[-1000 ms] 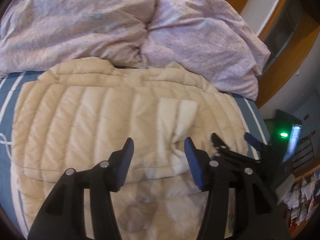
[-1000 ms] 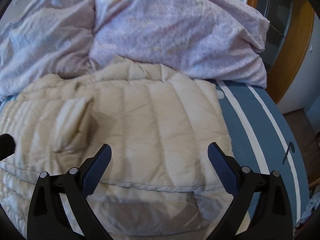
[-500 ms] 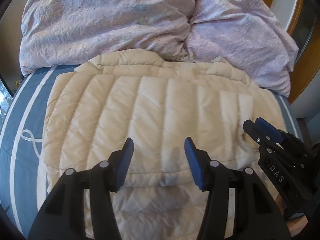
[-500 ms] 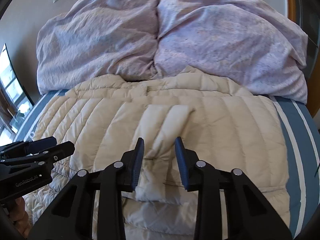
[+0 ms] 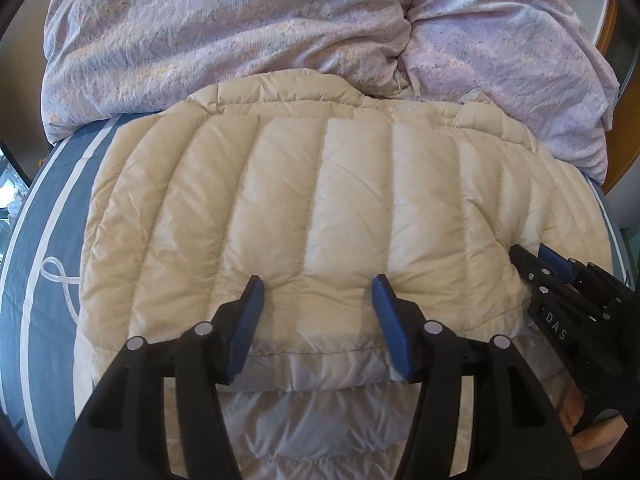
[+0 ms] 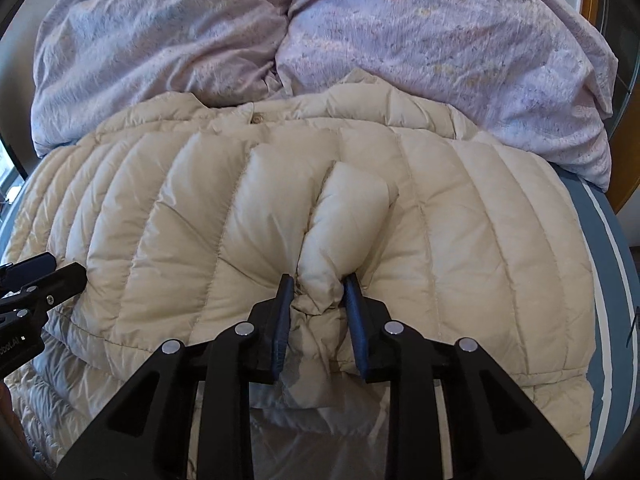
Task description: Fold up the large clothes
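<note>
A cream quilted down jacket lies spread across the blue bedsheet with white stripes, its collar end toward twelve o'clock, touching the rumpled lilac duvet heaped at the head of the bed. The near part of the jacket is folded over itself, so an upper layer ends in a hem line above a shaded lower layer at six o'clock. In the left wrist view the left gripper hangs over that folded edge with its blue-padded jaws standing about half apart; the puffy fabric bulges between the fingertips, and nothing is pinched. At four o'clock in this view the right gripper shows from the side, nose down into the jacket's edge, with part of a hand behind it. In the right wrist view the right gripper has just been closing, and its jaws are now narrow and clamped on a raised ridge of the jacket, which puckers up between the pads. The left gripper appears at nine o'clock there.
</note>
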{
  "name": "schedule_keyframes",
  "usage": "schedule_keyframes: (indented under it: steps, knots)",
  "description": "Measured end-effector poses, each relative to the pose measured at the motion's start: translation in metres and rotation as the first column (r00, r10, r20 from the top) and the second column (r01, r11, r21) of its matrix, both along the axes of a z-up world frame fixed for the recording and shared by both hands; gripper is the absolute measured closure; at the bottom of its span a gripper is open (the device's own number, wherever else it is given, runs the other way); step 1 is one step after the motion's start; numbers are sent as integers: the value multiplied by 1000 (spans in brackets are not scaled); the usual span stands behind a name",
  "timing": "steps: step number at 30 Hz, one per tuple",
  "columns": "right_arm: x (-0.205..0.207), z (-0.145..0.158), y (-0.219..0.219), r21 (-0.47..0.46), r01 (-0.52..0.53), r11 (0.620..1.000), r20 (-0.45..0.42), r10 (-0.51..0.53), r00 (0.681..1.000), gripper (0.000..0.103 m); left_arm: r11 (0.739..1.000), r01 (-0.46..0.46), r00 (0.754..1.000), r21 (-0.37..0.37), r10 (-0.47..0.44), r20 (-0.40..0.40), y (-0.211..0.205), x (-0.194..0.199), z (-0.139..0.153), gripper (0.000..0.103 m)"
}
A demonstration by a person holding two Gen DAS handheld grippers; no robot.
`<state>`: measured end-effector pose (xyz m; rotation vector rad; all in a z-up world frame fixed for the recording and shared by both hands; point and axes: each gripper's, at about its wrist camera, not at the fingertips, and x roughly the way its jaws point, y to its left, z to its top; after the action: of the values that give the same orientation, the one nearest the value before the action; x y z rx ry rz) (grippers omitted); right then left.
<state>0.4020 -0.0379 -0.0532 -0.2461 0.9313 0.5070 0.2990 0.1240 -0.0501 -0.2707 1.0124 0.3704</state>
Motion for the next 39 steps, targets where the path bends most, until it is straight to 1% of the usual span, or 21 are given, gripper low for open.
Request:
schedule_keyframes:
  steps: [7,8,9,10,11,12,13,14,16,20,23,25,29,31,34,39]
  knots:
    - [6,-4,-3,36,15,999,-39,-13,999,74,1000,-7,1000,-2,7,-5,4,4,-9,43]
    - [8,-4,-5,49,12,999,-51,-10,999,73,1000,-2,1000,-6,2,-2,4,2,-7,42]
    - [10,-3,-6,61,8,998,-63,-4,998,69,1000,4,1000,-13,-4,3,4,-1,-4,41]
    - [11,-1,-8,74,1,997,-77,5,997,65,1000,11,1000,-19,-11,11,3,-4,-1,38]
    - [11,1,-10,82,-4,997,-85,11,996,48,1000,20,1000,-21,-19,21,3,-10,2,36]
    - [10,4,-13,89,-4,996,-92,12,996,29,1000,25,999,-16,-24,26,3,-14,6,32]
    - [6,9,-19,100,1,995,-85,8,996,24,1000,30,999,-6,-30,31,4,-21,9,30]
    - [2,15,-24,106,1,994,-66,6,998,21,999,35,999,4,-36,34,4,-28,13,29]
    - [-6,24,-35,99,-4,995,-50,9,999,21,999,41,998,12,-42,36,6,-43,17,26]
    - [-17,33,-68,80,7,997,-89,0,996,21,999,35,999,20,-36,34,17,-93,22,24]
    - [-32,35,-105,37,26,999,-108,-22,994,21,1000,15,999,22,-16,32,26,-130,22,23]
    - [-44,34,-138,12,43,999,-119,-41,992,21,1000,-2,1000,22,1,29,31,-159,19,23]
    - [-64,34,-198,10,86,996,-145,-84,986,21,999,-32,999,5,32,29,36,-209,11,23]
    - [-73,32,-223,5,109,994,-153,-107,982,21,999,-43,999,-8,43,32,37,-224,8,23]
    - [-85,26,-247,-3,130,992,-171,-129,977,21,998,-60,998,-30,61,34,38,-240,2,23]
    - [-101,14,-277,20,164,986,-223,-155,962,21,995,-70,997,-69,73,31,32,-258,-9,23]
